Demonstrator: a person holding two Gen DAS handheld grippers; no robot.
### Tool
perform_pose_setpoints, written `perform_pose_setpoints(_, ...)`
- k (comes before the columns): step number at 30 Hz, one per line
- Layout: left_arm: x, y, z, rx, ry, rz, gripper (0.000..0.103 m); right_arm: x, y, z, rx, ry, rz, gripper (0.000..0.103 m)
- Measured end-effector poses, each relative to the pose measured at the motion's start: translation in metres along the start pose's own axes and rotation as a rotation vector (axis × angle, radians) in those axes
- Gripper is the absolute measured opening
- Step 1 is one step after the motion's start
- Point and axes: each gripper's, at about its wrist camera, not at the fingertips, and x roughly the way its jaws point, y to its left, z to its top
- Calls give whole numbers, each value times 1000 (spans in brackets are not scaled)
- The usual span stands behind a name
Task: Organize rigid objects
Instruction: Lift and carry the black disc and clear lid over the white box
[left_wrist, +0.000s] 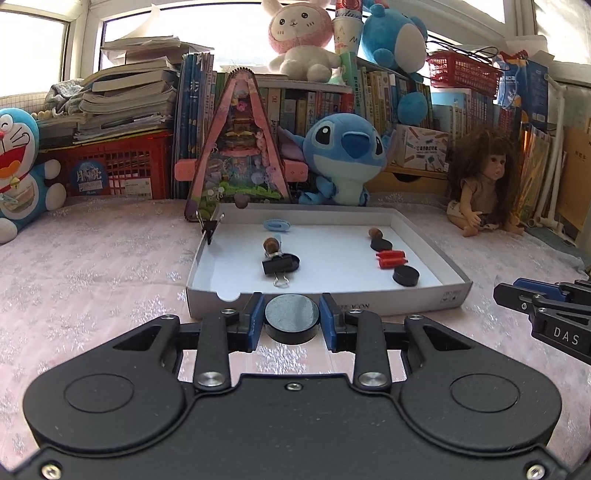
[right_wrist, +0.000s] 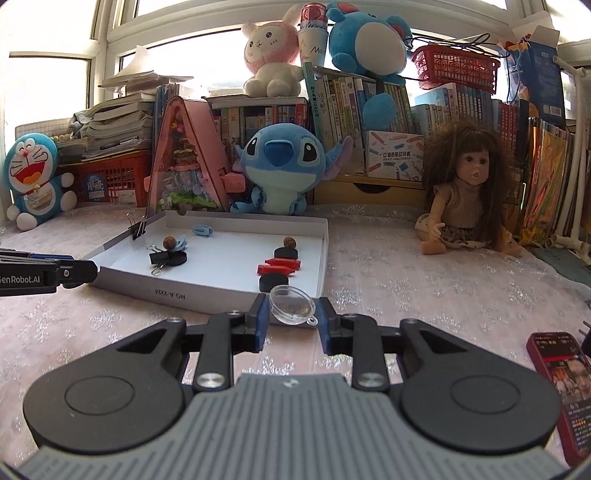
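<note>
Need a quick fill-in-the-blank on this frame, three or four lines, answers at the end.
1. The left gripper is shut on a black ____.
2. The right gripper grips a clear ____ with a small loop on its rim.
3. The red pieces lie inside the shallow white ____.
4. A binder clip is clamped on the box's ____ wall in the left wrist view.

Missing words: disc; dome; box; left

Right gripper (right_wrist: 291, 314) pinching a clear round cup (right_wrist: 291, 305), white tray (right_wrist: 207, 286) at 11 o'clock, red phone (right_wrist: 561, 391) at 4 o'clock
</note>
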Motion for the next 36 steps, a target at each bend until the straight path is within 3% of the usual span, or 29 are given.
perform_pose_setpoints(12,35,6,25,-43,17,-3,30,28,6,16,-8,14,-8,33)
perform_pose_setpoints(36,96,20,41,-58,58,40,30,85,10,27,23,77,-14,33)
